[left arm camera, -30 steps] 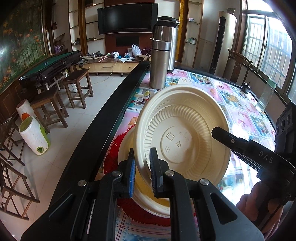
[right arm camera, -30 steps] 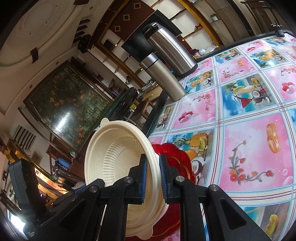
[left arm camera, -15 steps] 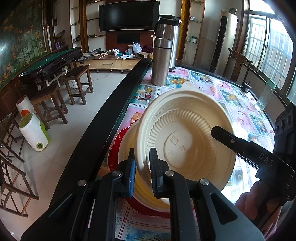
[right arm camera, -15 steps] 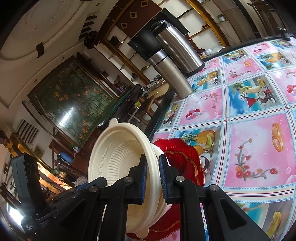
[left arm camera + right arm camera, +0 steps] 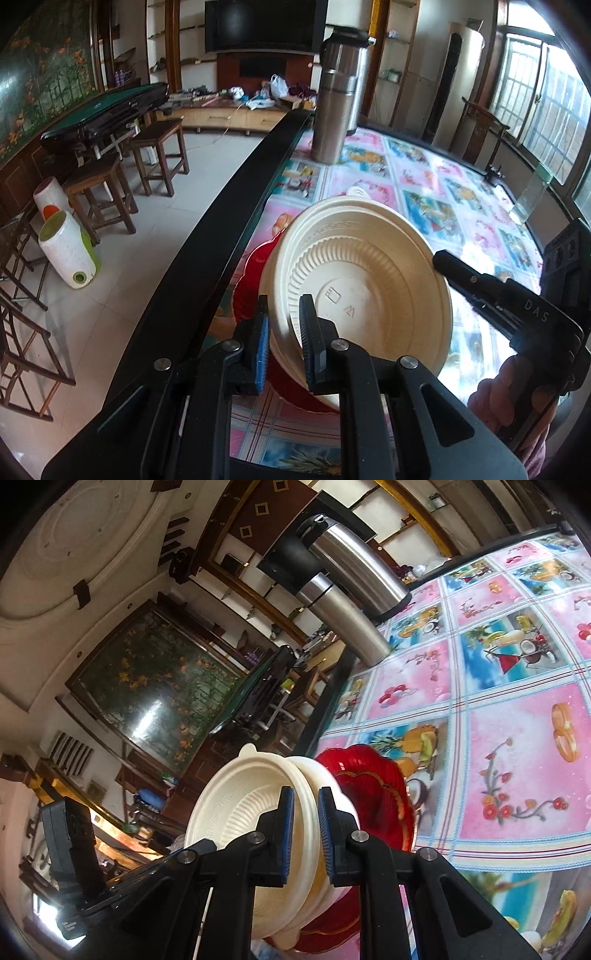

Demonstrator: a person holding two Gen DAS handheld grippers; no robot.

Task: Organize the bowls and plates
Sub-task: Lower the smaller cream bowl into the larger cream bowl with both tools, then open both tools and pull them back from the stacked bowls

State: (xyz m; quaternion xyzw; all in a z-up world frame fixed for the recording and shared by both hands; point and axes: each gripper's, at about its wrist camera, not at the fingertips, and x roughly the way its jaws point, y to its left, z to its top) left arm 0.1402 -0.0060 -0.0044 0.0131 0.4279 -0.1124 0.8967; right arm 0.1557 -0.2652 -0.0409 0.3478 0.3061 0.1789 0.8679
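Both grippers, L & R, are clamping opposite bowl rims, fingers nearly closed. Bowl is tilting over red plate, likely for stacking on the counter.

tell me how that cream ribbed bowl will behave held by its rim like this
The cream bowl looks thin, moulded and disposable, so probably light and a bit flexible at the rim. Pinched edge-on by the left gripper and right gripper, it may bow or slip.

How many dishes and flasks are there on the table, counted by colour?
Cream bowls: 2
Red plate: 1
Steel flasks: 2
Total: 5
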